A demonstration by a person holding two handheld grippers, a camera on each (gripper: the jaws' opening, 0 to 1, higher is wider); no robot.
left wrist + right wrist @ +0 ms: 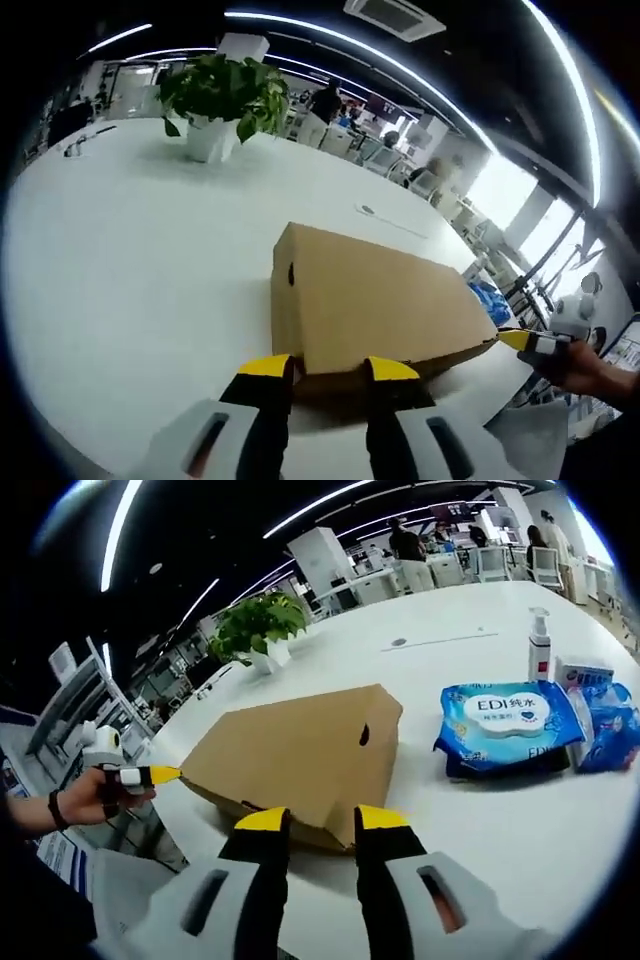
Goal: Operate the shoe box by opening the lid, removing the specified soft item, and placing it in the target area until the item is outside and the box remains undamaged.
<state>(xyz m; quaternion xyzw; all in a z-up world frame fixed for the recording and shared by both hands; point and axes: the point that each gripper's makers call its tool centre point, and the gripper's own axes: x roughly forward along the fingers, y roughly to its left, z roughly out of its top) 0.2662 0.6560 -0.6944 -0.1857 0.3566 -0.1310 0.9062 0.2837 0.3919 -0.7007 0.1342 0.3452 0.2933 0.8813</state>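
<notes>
In the left gripper view the left tongs stand parted with their yellow tips at the near edge of the shoe box, grasping nothing; at the box's far corner the right tongs reach in. In the right gripper view the right tongs are likewise parted at the lid's edge. The closed box lies on the white surface. Beside it lie blue wipe packs and a spray bottle; farther off stands a potted plant.
</notes>
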